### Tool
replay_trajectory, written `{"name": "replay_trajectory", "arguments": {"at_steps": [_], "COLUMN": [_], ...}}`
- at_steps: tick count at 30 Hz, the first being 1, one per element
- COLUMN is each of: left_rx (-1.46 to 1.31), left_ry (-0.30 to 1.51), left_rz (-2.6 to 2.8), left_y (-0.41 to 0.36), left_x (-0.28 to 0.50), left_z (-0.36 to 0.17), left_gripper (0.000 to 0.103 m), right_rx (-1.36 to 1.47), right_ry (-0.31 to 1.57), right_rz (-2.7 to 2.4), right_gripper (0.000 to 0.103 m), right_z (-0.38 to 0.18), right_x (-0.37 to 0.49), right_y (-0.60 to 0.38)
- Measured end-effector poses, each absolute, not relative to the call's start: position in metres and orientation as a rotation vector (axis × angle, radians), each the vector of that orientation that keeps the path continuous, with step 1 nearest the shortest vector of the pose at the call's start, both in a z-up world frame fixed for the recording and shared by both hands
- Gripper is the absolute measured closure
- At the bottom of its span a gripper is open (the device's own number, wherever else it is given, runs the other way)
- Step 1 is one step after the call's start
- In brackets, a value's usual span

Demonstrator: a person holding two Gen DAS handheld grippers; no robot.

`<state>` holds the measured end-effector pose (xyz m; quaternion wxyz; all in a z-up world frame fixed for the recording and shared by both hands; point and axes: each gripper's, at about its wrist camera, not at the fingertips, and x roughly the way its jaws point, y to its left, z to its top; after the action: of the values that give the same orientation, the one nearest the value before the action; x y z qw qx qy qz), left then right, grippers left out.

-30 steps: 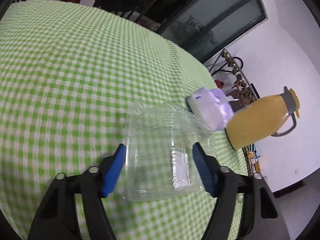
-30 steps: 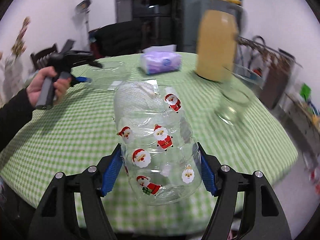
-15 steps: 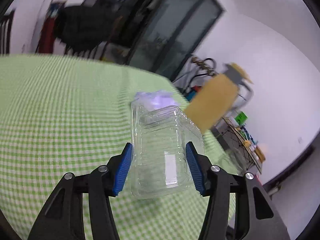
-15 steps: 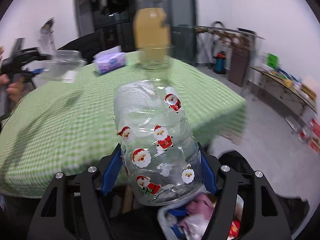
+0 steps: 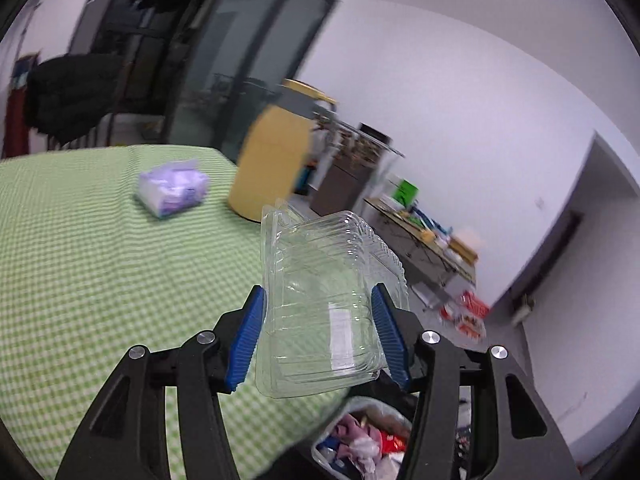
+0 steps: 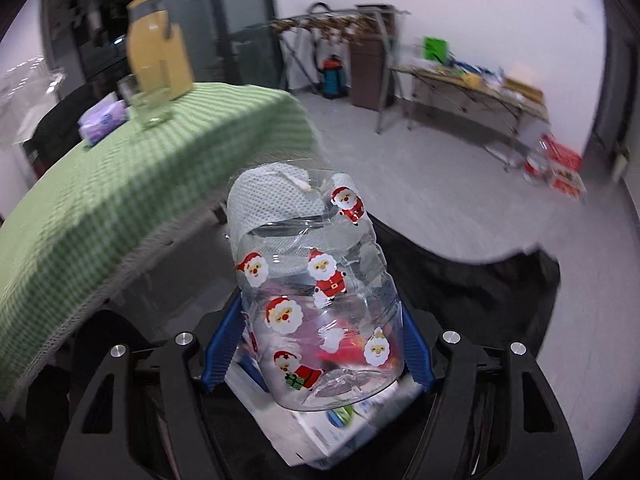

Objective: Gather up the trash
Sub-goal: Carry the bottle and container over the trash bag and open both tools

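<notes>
Left wrist view: my left gripper [image 5: 318, 336] is clamped on a clear plastic clamshell container [image 5: 324, 304]. Both blue pads [image 5: 246, 340] press its side walls. The jaws closed a bit further on it within the last second and have since held. The container sits between the fingers and juts forward past the tips, tilted slightly. It hangs above the counter edge; the counter [image 5: 80, 280] wears a green checked cloth. Directly below the gripper I see a trash bin [image 5: 360, 444] with mixed wrappers and crumpled stuff in it. On the counter, well apart from the gripper: a purple tissue pack [image 5: 174, 188] and a yellow pitcher [image 5: 276, 164] with a grey lid band. Picture is motion-blurred.

Right wrist view: my right gripper [image 6: 316, 344] is grasping a clear plastic jar with Santa stickers [image 6: 316, 300]. The blue pads bear on the lower part of the jar on both sides. Jar points away from me, white mesh foam inside its far end. It is off the counter [image 6: 140, 184], over a black bag [image 6: 460, 280] on the floor. Under the jar I see red scraps and a white carton; I cannot tell exactly what holds them. On the counter, far left: the pitcher [image 6: 158, 54], a glass [image 6: 146, 106] just in front of it, and the tissue pack [image 6: 102, 120] beside that.
</notes>
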<state>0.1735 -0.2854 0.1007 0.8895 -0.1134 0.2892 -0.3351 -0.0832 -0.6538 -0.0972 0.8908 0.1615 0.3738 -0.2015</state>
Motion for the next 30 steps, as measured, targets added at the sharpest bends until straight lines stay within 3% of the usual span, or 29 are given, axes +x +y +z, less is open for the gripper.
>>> {"name": "replay_trajectory", "arguments": {"at_steps": [8,13,19,22,26,30], "left_rx": [-0.108,-0.009,0.156,0.211,0.31,0.225], "left_ry": [0.687,0.786,0.96,1.139,1.14,1.285], "left_rz": [-0.82,-0.878,-0.917,-0.889,-0.844,-0.875], "left_y": [-0.368,-0.417,-0.481,-0.513,-0.546,-0.575], "left_x": [0.138,0.129,0.122,0.128,0.136,0.156], "left_z": [0.075,0.032,-0.039,-0.096,-0.139,-0.187], "left_gripper": [0.051,0.051,0.049,0.049,0.049,0.049], "right_rx": [0.391,0.468,0.514,0.533,0.531,0.528], "right_ry": [0.951,0.947,0.831,0.793,0.787,0.817], "right_rz": [-0.472,-0.497,-0.556,-0.576,-0.577,-0.567], "right_gripper": [0.032,0.031,0.028,0.028,0.028,0.028], "right_z": [-0.161,-0.175,-0.149,-0.14,-0.141,-0.152], "right_x": [-0.075,-0.09,-0.112,-0.12,-0.12,-0.115], "right_y": [-0.671,-0.684,-0.699,-0.703,-0.7,-0.697]}}
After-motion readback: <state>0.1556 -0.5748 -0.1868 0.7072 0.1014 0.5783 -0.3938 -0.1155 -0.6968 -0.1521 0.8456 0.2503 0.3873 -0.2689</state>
